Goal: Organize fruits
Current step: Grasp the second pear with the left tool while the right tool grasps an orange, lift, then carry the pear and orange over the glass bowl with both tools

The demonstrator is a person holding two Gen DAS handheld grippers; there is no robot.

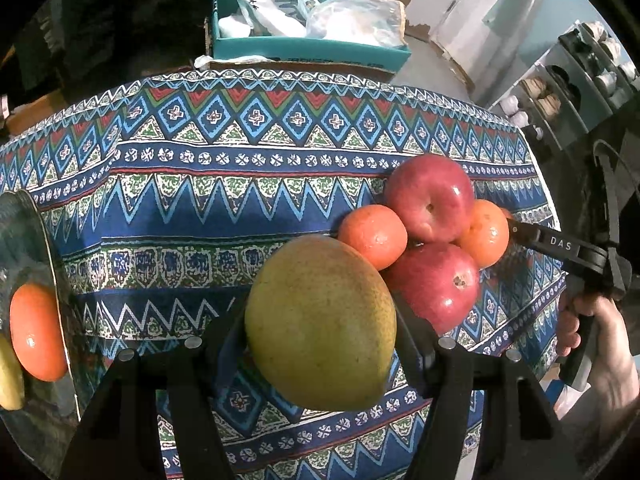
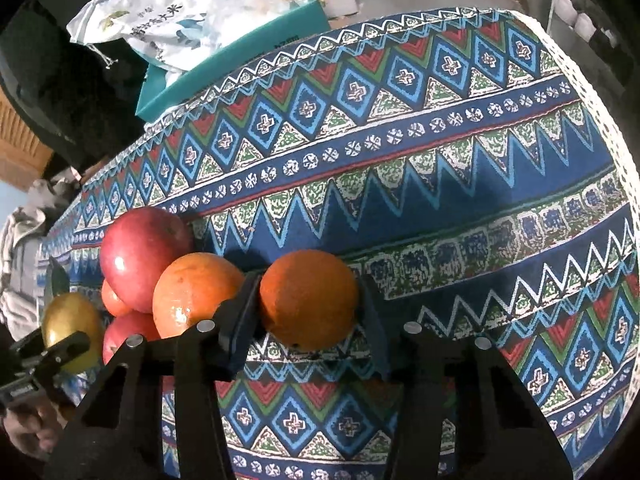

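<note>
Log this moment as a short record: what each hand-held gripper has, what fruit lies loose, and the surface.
left hand-held gripper: shut on mango
right hand-held gripper: shut on orange
loose pile: two red apples, three more orange fruits, touching each other
glass plate: at left edge, holds another orange fruit
surface: patterned tablecloth

The patterned bench (image 2: 460, 184) lies bare across its far and right stretches, giving open passage. A tight cluster of apples (image 1: 430, 198) and oranges (image 1: 373, 236) blocks the near middle; a glass plate (image 1: 36, 240) of fruit closes the left edge.
</note>
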